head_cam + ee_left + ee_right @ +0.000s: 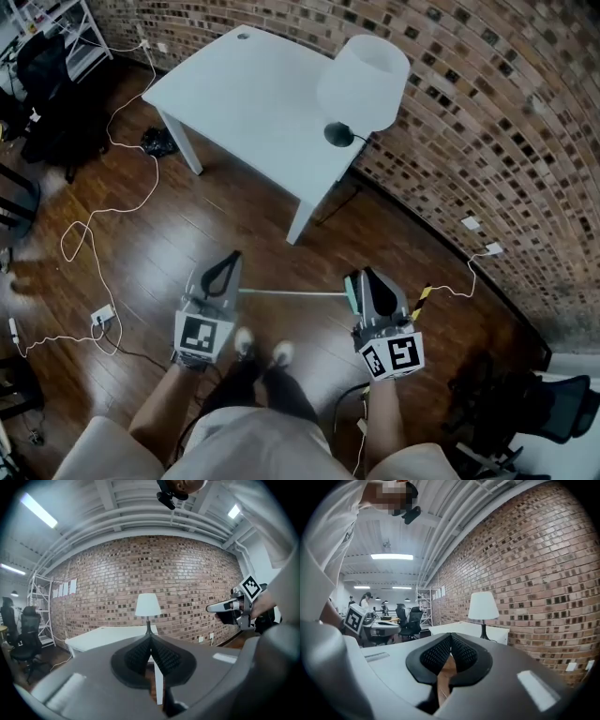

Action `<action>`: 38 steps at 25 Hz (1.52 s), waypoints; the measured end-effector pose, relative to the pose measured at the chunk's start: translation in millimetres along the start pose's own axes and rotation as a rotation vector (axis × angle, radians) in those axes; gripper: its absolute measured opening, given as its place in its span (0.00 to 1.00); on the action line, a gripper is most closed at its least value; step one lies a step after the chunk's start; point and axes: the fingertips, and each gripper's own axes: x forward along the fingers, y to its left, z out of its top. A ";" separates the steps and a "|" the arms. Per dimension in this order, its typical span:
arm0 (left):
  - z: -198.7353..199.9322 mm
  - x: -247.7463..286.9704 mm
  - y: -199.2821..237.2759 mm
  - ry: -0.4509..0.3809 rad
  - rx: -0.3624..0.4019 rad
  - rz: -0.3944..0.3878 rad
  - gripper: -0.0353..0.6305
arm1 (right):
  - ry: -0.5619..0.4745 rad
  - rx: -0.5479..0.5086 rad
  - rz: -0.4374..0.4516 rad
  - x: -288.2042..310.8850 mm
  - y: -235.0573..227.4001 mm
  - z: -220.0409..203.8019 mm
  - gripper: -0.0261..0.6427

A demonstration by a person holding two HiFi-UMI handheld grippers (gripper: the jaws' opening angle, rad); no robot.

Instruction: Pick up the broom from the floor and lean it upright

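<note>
Left gripper [228, 265] and right gripper [372, 289], both closed on nothing, must open wide before straddling the broom [291, 293] at lower centre

**No writing that can be read**

No word, number or brand can be made out on anything here. The only sign-like marks are black-and-white square patterns, made of blocks and not of letters. One is on the marker cube [199, 336] of the left gripper [225, 267], and one on the marker cube [394, 356] of the right gripper [370, 284]. Pale sheets [67, 588] hang on the brick wall [187, 583], too small to read.
</note>
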 end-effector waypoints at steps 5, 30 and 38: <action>-69.0 16.4 29.0 0.069 -0.017 0.051 0.06 | 0.068 -0.031 0.058 40.9 0.0 -56.8 0.06; -497.8 3.7 81.2 0.335 -0.173 0.126 0.06 | 0.549 -0.210 0.498 154.2 84.1 -579.2 0.15; -636.8 -12.4 57.9 0.402 -0.157 0.075 0.06 | 0.719 -0.309 0.527 153.3 84.2 -743.1 0.17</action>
